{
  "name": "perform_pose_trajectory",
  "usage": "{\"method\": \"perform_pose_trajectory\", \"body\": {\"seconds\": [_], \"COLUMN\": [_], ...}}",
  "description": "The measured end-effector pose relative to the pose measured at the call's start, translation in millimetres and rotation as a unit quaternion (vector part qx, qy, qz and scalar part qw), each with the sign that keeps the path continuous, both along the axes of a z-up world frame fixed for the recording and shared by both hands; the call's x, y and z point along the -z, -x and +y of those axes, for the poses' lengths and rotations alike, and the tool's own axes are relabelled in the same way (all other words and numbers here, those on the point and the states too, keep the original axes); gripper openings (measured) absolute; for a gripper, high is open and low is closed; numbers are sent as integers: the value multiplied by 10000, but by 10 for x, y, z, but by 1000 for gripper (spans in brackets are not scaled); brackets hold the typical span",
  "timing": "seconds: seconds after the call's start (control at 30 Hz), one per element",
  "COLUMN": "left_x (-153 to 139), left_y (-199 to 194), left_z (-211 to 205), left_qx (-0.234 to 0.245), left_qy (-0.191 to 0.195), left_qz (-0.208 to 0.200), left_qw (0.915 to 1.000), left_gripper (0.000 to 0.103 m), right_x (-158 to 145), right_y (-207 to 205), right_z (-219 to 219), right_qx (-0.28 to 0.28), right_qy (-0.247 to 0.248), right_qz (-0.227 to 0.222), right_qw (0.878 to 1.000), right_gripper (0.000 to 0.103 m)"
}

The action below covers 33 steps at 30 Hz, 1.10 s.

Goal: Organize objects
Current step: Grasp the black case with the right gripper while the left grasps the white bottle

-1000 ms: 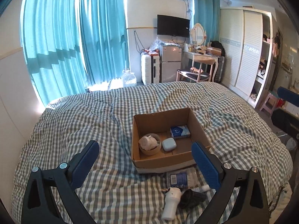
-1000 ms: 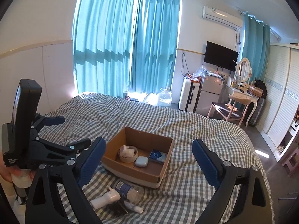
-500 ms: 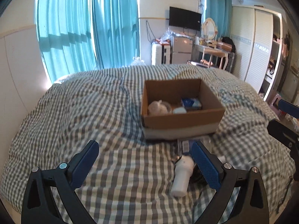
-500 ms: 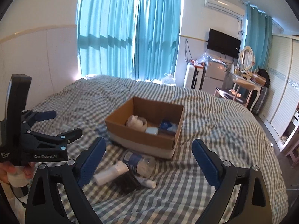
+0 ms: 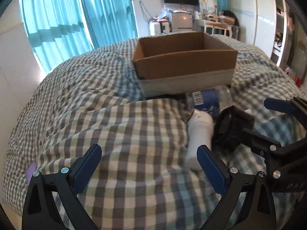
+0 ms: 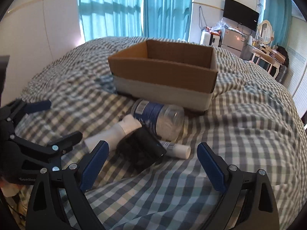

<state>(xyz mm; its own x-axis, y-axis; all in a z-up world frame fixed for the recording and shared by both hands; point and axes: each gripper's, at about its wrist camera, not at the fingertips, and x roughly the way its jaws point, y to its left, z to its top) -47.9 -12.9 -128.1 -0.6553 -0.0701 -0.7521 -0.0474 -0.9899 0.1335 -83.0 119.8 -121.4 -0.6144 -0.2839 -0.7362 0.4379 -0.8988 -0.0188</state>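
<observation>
A cardboard box stands on the checked bedspread; its contents are hidden by its front wall. In front of it lie a clear plastic bottle with a blue label, a white bottle, a black pouch and a small white tube. My left gripper is open and empty, low over the bed, its right finger beside the white bottle's base. My right gripper is open and empty, just short of the black pouch.
The bed fills the foreground. Blue curtains hang behind it. A fridge, dresser and chair stand at the far wall, and a wardrobe at the right. Each gripper shows at the edge of the other's view.
Both grippers have come down and forward towards the items in front of the box. The box's inside is now out of sight. Both stayed open.
</observation>
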Motion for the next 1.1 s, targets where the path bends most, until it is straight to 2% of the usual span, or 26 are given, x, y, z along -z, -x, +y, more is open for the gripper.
{"method": "perform_pose_trajectory", "body": {"seconds": [0.1,0.27,0.37,0.43,0.57,0.7,0.93,1.03,1.1], "left_x": [23,15,18,20,12,-6,-84,-36,28], "left_y": [16,11,21,15,11,28,143,242,308], "left_z": [-82,-158,-178,-177,-177,-155,231,424,511], "left_qx": [-104,-242,-262,-257,-254,-183,343,642,702], "left_qy": [-224,-343,-364,-374,-380,-449,-526,-547,-475], "left_qz": [-82,-33,-42,-36,-35,-55,-66,-184,-299], "left_qw": [9997,9991,9990,9990,9989,9988,9980,9963,9960], "left_gripper": [102,102,102,102,102,102,102,98,90], "right_x": [73,121,211,270,209,11,-366,-400,-369], "right_y": [50,90,171,190,106,24,27,53,68], "right_z": [-20,-70,-126,-155,-125,-1,421,566,640], "right_qx": [-37,-153,-234,-270,-238,-99,431,561,601], "right_qy": [9,24,83,30,19,45,146,294,340], "right_qz": [-159,-300,-562,-671,-466,-216,167,169,142], "right_qw": [9999,9994,9981,9974,9986,9997,9988,9979,9975], "right_gripper": [87,85,68,68,67,67,67,67,67]}}
